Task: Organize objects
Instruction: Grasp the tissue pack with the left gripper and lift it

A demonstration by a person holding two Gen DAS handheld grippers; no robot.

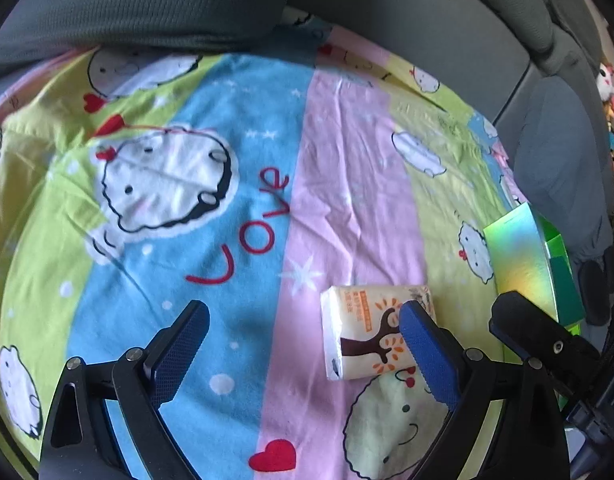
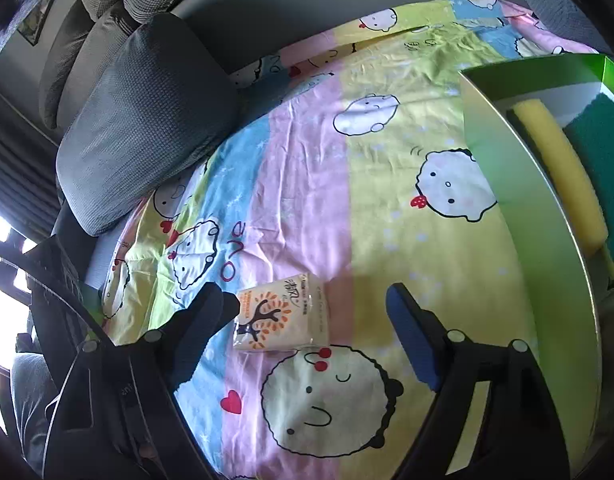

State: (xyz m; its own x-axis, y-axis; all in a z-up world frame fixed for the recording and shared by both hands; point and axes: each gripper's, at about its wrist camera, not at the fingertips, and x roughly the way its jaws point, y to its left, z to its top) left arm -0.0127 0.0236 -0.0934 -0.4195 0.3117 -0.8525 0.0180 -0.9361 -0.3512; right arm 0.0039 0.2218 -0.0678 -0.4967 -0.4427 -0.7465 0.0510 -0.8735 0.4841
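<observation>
Two spread tools hovering over a tissue pack on a cartoon bedsheet.

In the left wrist view, the left tool (image 1: 303,334) is hanging over the striped cartoon bedsheet (image 1: 235,184) with its blue-padded fingers spread wide, gripping nothing; the tissue pack (image 1: 361,332) is lying flat on the pink stripe, partly behind the tool's right-hand finger, and the shiny green box (image 1: 523,264) is sitting just beyond it at the sheet's right edge, with a grey cushion (image 1: 147,4) lying at the far side. In the right wrist view, the right tool (image 2: 307,312) is likewise hovering spread and empty, the tissue pack (image 2: 283,314) is lying between its fingers near the left one, and the open green box (image 2: 515,184), at the right, is holding a yellow sponge (image 2: 559,168) beside a green pad (image 2: 603,176).
</observation>
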